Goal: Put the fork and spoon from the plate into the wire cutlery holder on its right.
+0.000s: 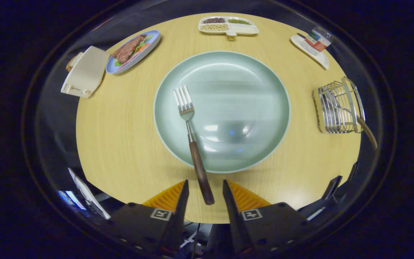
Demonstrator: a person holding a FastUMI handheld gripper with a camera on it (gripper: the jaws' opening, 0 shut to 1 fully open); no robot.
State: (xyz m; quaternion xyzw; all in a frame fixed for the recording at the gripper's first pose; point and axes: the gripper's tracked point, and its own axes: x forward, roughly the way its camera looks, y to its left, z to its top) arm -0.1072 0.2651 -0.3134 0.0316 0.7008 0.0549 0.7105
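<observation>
Underneath, pale wood table [120,144], jaws apart.

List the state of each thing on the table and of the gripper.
fork: on the plate, handle overhanging its rim between the fingers, not gripped
spoon: already in the wire cutlery holder, handle sticking out
gripper: open, fingers either side of the fork handle

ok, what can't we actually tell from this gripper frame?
- Gripper: fingers open either side of the fork handle; contact can't be judged.
- Wire cutlery holder: utensil head hidden behind wires, only its handle shows.
- Divided dish: contents too small.
- Bottle: distorted.
</observation>
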